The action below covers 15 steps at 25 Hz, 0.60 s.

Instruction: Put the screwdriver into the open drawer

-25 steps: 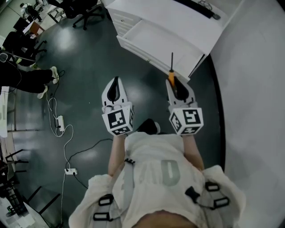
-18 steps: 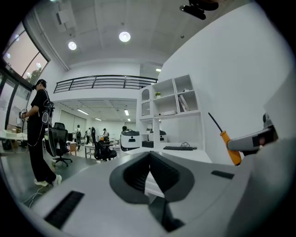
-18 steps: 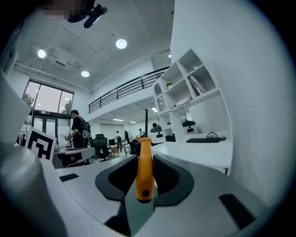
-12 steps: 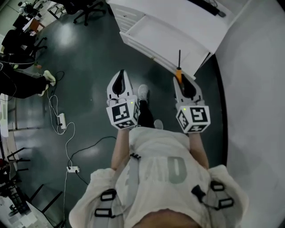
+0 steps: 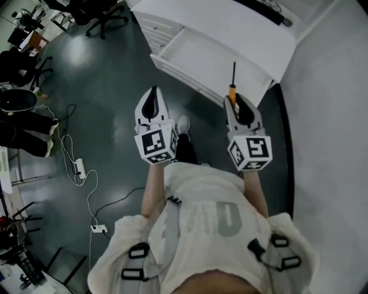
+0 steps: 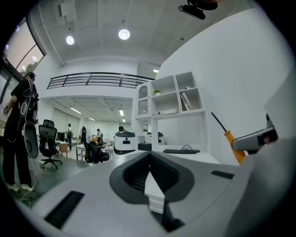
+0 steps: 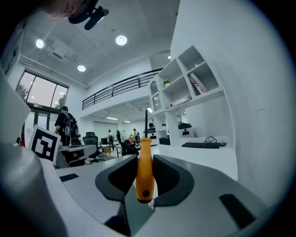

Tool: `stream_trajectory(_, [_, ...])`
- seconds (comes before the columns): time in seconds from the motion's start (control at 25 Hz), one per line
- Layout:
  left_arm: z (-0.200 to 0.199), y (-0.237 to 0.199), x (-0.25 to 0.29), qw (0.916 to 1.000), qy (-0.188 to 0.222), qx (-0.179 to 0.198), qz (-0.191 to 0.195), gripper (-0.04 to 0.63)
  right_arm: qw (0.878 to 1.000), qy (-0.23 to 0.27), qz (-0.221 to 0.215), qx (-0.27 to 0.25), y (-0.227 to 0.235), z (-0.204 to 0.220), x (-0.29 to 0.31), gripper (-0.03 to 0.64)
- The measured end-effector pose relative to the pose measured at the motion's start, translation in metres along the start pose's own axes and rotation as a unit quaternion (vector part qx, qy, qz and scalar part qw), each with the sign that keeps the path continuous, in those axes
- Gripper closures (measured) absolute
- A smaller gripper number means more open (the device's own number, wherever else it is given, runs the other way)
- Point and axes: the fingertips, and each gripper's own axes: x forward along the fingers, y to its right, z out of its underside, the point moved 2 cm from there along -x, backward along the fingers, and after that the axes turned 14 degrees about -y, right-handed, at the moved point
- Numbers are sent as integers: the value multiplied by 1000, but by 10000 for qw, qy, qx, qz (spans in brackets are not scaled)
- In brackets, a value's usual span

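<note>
Right claw: the right claw (image 5: 234,103) (image 7: 144,159) is squeezed tight on the screwdriver with the fat orange handle and thin black rod (image 5: 232,91) (image 7: 144,175) (image 6: 232,143). Its two dark pads press on the handle from both sides.
Screwdriver: it sticks straight out of the right claw, rod first. The round end of the handle sits back between the pads. From the head view, the thin rod shows over the front edge of the open white drawer (image 5: 198,50). It is not lying in the drawer.
Left claw: the left claw (image 5: 151,99) (image 6: 149,160) is closed, tips together, with nothing in it. It is held out beside the right claw, well apart from it.
Drawer: it is pulled out from the white counter (image 5: 230,26), and its flat white bottom is bare.
Counter top: a long black keyboard (image 5: 261,11) (image 6: 180,151) (image 7: 201,145) lies on it.
Floor: the dark shiny floor (image 5: 103,80) is under both claws. A white shoe (image 5: 184,123) shows between them.
</note>
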Motion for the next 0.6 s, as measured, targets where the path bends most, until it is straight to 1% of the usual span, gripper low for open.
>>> stream_trajectory(0.2, [-6, -31, 56, 9999, -70, -81, 4, 589, 9999, -92, -42, -1, 0, -19, 62, 515])
stream_trajectory(0.32, [-11, -46, 91, 9998, -191, -82, 11, 589, 9998, -161, -57, 31, 3, -33, 99, 515])
stream_trajectory(0.48, [-25, -64, 137, 9996, -266, -20, 73, 589, 9997, -240, -13, 57, 10, -56, 147, 515])
stream_trajectory(0.6, [-38, -82, 168, 9995, -268, -80, 156, 589, 9996, -280, 29, 45, 8, -75, 182, 515])
